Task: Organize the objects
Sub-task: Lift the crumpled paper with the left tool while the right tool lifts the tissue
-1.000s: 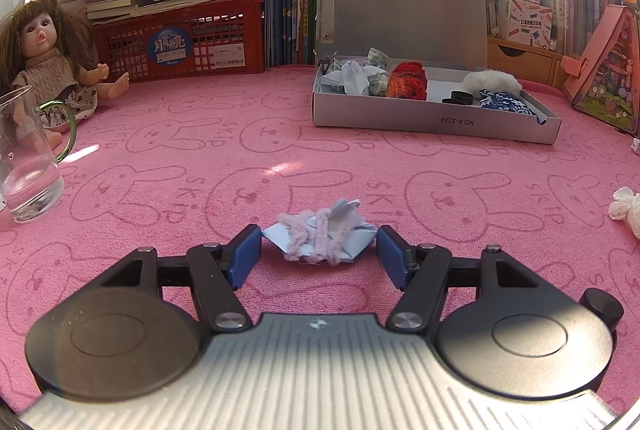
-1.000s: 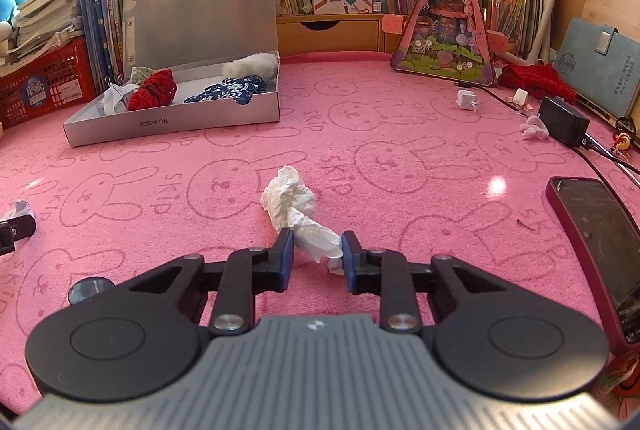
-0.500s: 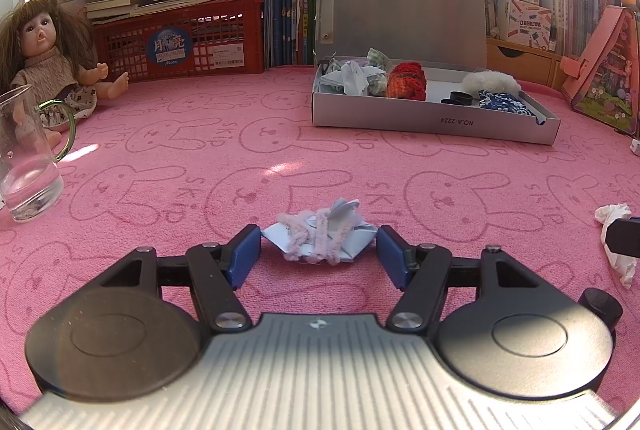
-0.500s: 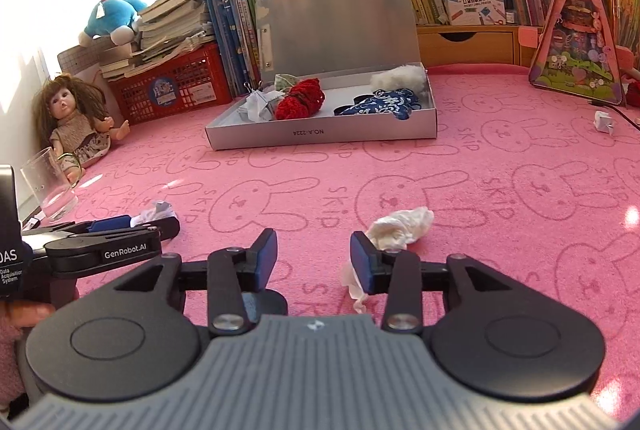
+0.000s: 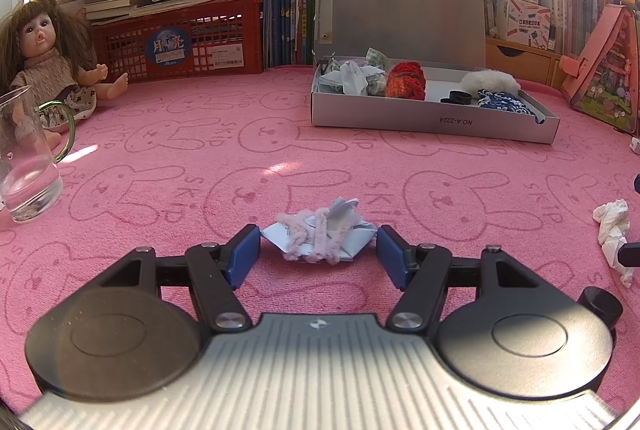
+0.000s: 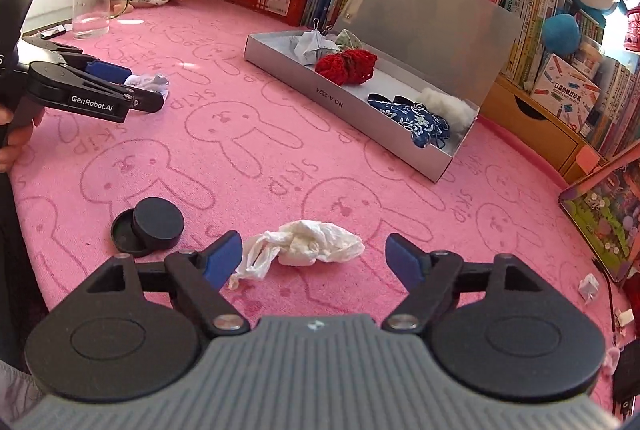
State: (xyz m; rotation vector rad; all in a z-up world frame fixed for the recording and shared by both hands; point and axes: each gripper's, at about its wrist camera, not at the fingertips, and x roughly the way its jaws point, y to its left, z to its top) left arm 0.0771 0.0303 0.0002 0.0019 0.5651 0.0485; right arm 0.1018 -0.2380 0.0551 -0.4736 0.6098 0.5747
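Note:
My left gripper (image 5: 318, 236) sits low on the pink mat, its blue pads against both edges of a folded paper bundle (image 5: 320, 236) wrapped in pink pipe cleaner. From the right wrist view the same left gripper (image 6: 146, 86) holds that bundle (image 6: 150, 81) at the mat's left. My right gripper (image 6: 315, 241) is opening. A crumpled white tissue (image 6: 316, 244) lies loose on the mat between its fingers, with neither pad pressing on it. That tissue (image 5: 612, 230) also shows at the right edge of the left wrist view. An open grey box (image 6: 348, 110) holds sorted items.
A black round tin (image 6: 148, 226) with its lid ajar lies left of the tissue. A glass mug (image 5: 28, 170), a doll (image 5: 48, 70) and a red crate (image 5: 180, 42) line the far left. Books stand behind the box (image 5: 432, 118). A pink house toy (image 5: 608, 78) stands at the right.
My right gripper has opened and let go of the tissue, which now lies on the mat. It rolled and swung to face left. The left gripper has not moved.

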